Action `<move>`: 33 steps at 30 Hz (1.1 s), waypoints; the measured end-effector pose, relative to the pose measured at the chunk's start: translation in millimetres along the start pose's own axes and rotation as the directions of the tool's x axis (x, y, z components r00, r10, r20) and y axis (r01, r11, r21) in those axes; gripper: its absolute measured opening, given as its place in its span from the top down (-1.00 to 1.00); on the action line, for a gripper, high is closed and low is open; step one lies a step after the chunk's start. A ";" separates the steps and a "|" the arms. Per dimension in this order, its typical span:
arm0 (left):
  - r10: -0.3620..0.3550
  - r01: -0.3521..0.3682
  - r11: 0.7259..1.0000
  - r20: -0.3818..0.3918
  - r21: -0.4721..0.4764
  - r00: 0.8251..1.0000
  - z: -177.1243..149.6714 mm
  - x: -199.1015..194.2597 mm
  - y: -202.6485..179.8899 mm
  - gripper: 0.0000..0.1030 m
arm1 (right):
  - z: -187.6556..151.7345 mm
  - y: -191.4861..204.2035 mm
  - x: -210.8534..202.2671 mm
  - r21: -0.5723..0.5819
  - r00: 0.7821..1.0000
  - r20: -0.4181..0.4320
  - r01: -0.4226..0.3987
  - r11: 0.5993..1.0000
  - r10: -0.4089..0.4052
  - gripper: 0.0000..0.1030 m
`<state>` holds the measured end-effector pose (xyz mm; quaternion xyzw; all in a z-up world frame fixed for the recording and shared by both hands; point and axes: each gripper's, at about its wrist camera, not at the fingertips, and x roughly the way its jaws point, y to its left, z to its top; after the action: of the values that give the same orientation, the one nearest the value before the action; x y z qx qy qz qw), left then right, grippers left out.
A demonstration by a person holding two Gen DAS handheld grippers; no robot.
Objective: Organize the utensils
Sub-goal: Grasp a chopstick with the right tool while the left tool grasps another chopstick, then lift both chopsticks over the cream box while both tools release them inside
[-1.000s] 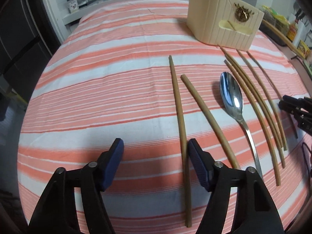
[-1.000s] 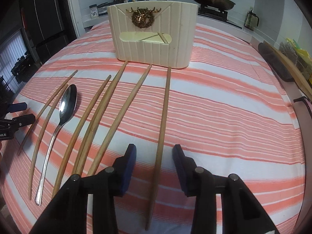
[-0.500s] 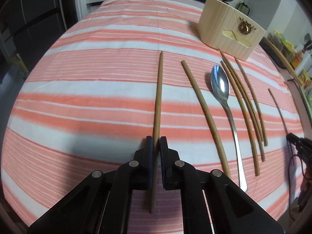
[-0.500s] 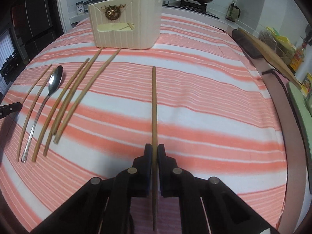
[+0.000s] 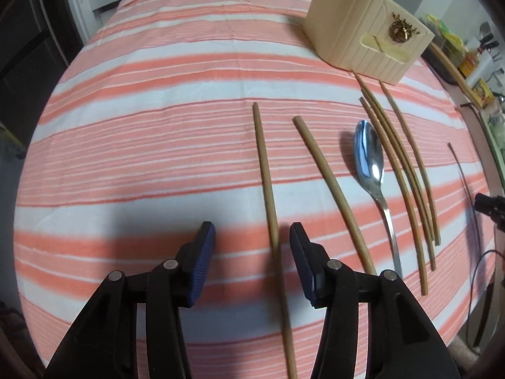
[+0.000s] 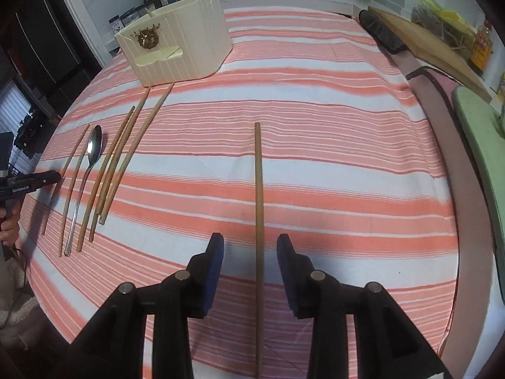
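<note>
Both chopsticks, clamped half a second ago, now lie free on the striped cloth (image 5: 157,164): 1 chopstick (image 5: 268,189) between the left gripper (image 5: 252,265)'s just-opened jaws, another chopstick (image 6: 258,208) between the right gripper (image 6: 250,271)'s. Sorting is underway, each stick laid apart from the spoon (image 5: 371,164) and holder (image 5: 363,28). Next, I judge, comes lifting clear toward another utensil.

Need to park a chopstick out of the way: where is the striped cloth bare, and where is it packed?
Bare: the wide stretch of cloth right of the lone chopstick, up to the table's right edge, and the cloth left of the leftmost chopstick. Crowded: around the spoon, chopsticks lying on both sides, below the holder.
</note>
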<state>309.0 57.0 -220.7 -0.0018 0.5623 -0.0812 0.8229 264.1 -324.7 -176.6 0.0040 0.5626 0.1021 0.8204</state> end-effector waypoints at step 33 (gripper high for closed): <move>-0.166 0.188 0.982 0.529 0.012 0.832 39.3 -178.6 6.3 0.93 | 59.2 38.9 -151.3 -0.092 0.841 0.538 -0.012 0.996 0.059 0.88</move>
<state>282.9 83.9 -41.6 -0.0927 0.3137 -0.1420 0.9342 260.1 -306.2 -10.5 0.0081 0.3040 0.1358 0.9429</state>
